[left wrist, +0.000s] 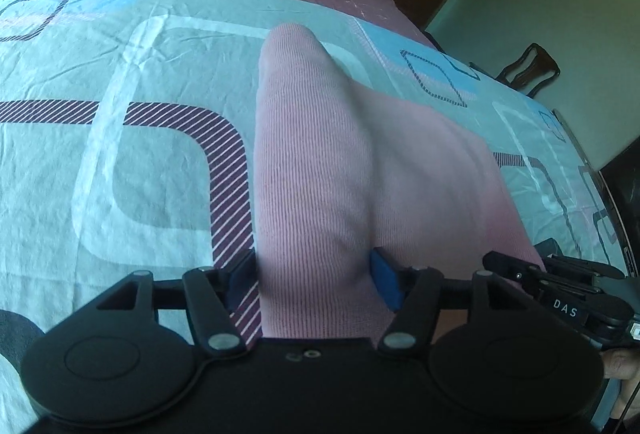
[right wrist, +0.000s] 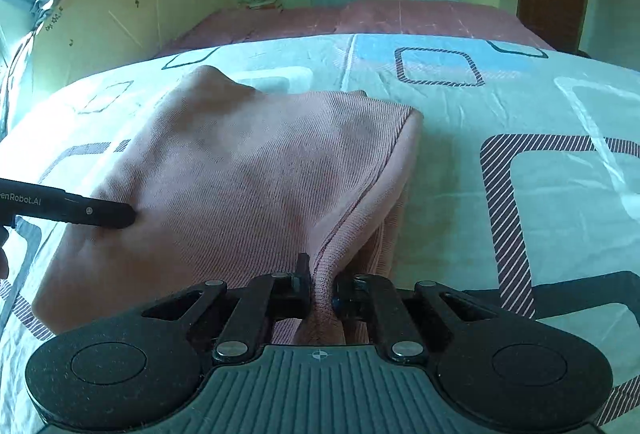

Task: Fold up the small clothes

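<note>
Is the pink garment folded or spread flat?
Partly folded: the garment is doubled over on the sheet, hem pinched in the right hand-held gripper.

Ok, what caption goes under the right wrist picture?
Right gripper pinching the hem of a pink ribbed garment on a patterned bedsheet.

Pink ribbed garment (right wrist: 240,162) on a pale aqua sheet (right wrist: 520,106) printed with white, blue and maroon-striped rounded squares. Black grippers; the left gripper (left wrist: 316,274) has blue pads (left wrist: 386,284).
</note>
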Action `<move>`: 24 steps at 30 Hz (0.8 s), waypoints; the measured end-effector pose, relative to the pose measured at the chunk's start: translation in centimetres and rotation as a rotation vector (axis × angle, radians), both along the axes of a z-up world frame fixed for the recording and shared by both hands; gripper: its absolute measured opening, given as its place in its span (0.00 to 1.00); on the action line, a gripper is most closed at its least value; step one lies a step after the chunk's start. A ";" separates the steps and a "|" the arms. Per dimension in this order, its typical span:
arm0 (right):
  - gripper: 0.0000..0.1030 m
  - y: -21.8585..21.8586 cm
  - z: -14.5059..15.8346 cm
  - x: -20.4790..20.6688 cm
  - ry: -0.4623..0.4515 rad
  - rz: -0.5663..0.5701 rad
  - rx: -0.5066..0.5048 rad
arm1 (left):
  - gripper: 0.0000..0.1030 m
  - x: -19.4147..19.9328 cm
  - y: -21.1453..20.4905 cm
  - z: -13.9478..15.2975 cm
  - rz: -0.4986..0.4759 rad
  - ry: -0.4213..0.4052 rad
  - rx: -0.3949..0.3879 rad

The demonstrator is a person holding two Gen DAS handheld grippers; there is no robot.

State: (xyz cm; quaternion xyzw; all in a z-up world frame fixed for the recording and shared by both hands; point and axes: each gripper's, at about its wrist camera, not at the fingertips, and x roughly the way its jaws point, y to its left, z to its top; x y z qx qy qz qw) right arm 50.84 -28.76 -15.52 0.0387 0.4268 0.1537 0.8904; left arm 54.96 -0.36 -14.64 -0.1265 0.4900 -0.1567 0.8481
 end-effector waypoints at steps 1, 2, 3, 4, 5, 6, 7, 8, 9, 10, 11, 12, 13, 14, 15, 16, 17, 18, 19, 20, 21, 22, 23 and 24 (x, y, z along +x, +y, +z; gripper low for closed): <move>0.07 -0.3 -0.1 0.0 0.005 -0.003 0.012 | 0.64 0.1 0.1 -0.1 -0.004 0.003 -0.001; 0.08 -0.5 -0.2 0.2 0.010 -0.008 0.028 | 0.64 0.1 0.2 0.0 -0.004 0.004 -0.006; 0.08 -0.8 -0.3 0.4 0.015 -0.013 0.044 | 0.64 0.1 0.4 0.3 -0.001 -0.006 -0.015; 0.08 -1.0 -0.3 0.4 0.016 -0.017 0.063 | 0.64 -0.2 0.6 0.7 0.003 -0.029 -0.018; 0.08 -1.4 -0.3 0.3 0.014 -0.023 0.085 | 0.62 -0.5 0.8 1.1 0.002 -0.052 -0.017; 0.08 -1.9 -0.2 0.2 0.017 -0.030 0.113 | 0.62 -0.8 1.0 1.4 0.000 -0.065 -0.013; 0.09 -2.2 0.0 0.1 0.035 -0.034 0.146 | 0.62 -1.2 1.2 1.6 -0.003 -0.072 -0.009; 0.10 -2.6 0.0 0.1 0.060 -0.033 0.175 | 0.62 -1.5 1.5 1.6 -0.004 -0.075 -0.014; 0.12 -3.0 0.0 0.0 0.081 -0.031 0.200 | 0.62 -2.0 1.9 1.6 -0.002 -0.074 -0.025; 0.14 -3.5 0.0 -0.2 0.105 -0.029 0.231 | 0.62 -2.4 2.2 1.4 0.001 -0.069 -0.034; 0.15 -3.9 -0.3 -0.3 0.137 -0.026 0.268 | 0.64 -2.6 2.4 1.2 0.004 -0.064 -0.035; 0.15 -4.2 -0.6 -0.4 0.154 -0.029 0.291 | 0.65 -2.8 2.6 0.9 0.011 -0.056 -0.031; 0.15 -4.4 -0.8 -0.5 0.150 -0.035 0.305 | 0.65 -3.0 2.8 0.5 0.023 -0.046 -0.041; 0.14 -4.5 -0.9 -0.4 0.141 -0.038 0.297 | 0.66 -3.0 3.0 0.2 0.040 -0.033 -0.064; 0.09 -4.3 -0.8 -0.4 0.124 -0.033 0.267 | 0.66 -2.9 3.2 0.0 0.061 -0.018 -0.089; 0.09 -4.2 -0.3 -0.3 0.101 -0.027 0.227 | 0.64 -2.8 3.2 0.2 0.068 -0.018 -0.094; 0.09 -4.1 0.3 -0.3 0.077 -0.024 0.196 | 0.63 -2.9 2.8 0.6 0.058 -0.034 -0.084; 0.08 -4.2 0.9 -0.3 0.063 -0.017 0.185 | 0.62 -3.0 2.3 1.1 0.043 -0.050 -0.064; 0.08 -4.4 1.3 -0.3 0.059 0.003 0.180 | 0.62 -3.1 1.7 1.3 0.024 -0.056 -0.027; 0.08 -4.4 1.4 -0.2 0.068 0.023 0.162 | 0.63 -3.0 1.3 1.2 0.007 -0.058 0.012; 0.08 -4.2 1.1 0.0 0.085 0.034 0.131 | 0.64 -3.0 0.9 0.9 -0.003 -0.055 0.033; 0.09 -3.8 0.1 0.2 0.111 0.042 0.082 | 0.65 -2.9 0.8 0.6 -0.004 -0.043 0.032; 0.09 -3.6 -0.4 0.3 0.117 0.046 0.073 | 0.66 -2.8 0.9 0.5 0.000 -0.033 0.026; 0.09 -3.6 -0.3 0.4 0.111 0.038 0.081 | 0.66 -2.7 1.2 0.8 0.003 -0.036 0.029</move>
